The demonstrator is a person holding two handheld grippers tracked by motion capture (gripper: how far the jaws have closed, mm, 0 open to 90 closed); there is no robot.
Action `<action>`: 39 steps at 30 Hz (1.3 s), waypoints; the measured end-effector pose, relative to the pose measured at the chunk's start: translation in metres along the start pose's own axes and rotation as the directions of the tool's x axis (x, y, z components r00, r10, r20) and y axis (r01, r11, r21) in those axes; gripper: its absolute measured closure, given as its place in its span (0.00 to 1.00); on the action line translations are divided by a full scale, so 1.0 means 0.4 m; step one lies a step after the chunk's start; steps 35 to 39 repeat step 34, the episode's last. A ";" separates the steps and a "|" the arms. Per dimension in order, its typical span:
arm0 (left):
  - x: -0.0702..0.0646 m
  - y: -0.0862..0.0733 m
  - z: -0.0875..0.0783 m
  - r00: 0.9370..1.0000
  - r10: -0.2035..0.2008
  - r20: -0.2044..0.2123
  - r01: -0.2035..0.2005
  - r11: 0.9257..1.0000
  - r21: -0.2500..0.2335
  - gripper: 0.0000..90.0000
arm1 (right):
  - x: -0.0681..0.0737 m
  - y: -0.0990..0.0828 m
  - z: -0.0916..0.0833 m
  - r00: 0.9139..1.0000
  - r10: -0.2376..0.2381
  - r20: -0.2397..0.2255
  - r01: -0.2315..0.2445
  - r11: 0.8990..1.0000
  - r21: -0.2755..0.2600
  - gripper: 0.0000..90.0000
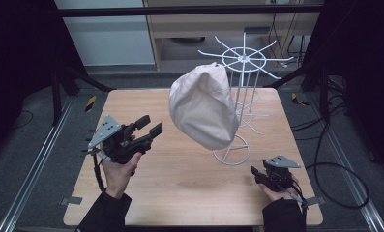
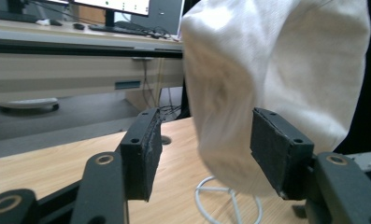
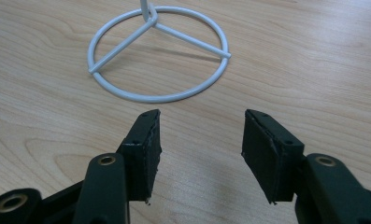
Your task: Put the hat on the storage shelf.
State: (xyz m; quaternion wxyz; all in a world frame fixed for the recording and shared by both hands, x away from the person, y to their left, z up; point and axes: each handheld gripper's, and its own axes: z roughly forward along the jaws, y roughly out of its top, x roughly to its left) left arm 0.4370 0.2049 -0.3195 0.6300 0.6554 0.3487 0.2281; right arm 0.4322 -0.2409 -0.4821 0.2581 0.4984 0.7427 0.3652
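A: Where is the hat (image 1: 204,106)?

B: It hangs on the white wire rack (image 1: 243,60) at the worktop's (image 1: 180,174) far side, draped so the rack bears its weight.

A: And my grippers?

B: The left gripper (image 1: 148,126) is just beside the hat, jaws spread and empty. The right gripper (image 1: 255,173) rests low near the rack's ring base, jaws released, out of the way.

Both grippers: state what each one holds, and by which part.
Nothing is held. The left gripper is open beside the cap, which hangs on the rack; the right gripper is open above the table.
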 end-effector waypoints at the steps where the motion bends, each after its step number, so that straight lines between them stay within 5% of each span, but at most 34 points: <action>1: 0.006 -0.006 -0.010 1.000 0.006 -0.010 -0.006 1.000 0.009 0.47 | 0.000 0.000 0.000 1.000 0.000 0.000 0.000 1.000 0.000 0.52; 7: 0.040 -0.059 -0.061 0.995 0.042 -0.085 -0.037 0.998 0.058 0.44 | 0.002 0.000 -0.002 1.000 0.002 0.000 -0.002 1.000 -0.003 0.51; 15: 0.104 -0.155 -0.104 0.984 0.010 -0.178 0.014 0.991 0.134 0.41 | -0.001 0.000 -0.001 1.000 0.006 0.005 -0.005 1.000 -0.010 0.50; 25: 0.185 -0.264 -0.150 0.952 0.000 -0.305 0.075 0.969 0.236 0.38 | -0.006 -0.002 0.000 1.000 0.014 0.015 -0.014 1.000 -0.013 0.46; 34: 0.237 -0.325 -0.174 0.915 0.036 -0.401 0.096 0.947 0.305 0.33 | -0.008 -0.002 0.002 1.000 0.012 0.025 -0.011 1.000 -0.017 0.39; 39: 0.237 -0.325 -0.174 0.915 0.036 -0.401 0.096 0.947 0.305 0.33 | -0.008 -0.002 0.002 1.000 0.012 0.025 -0.011 1.000 -0.017 0.39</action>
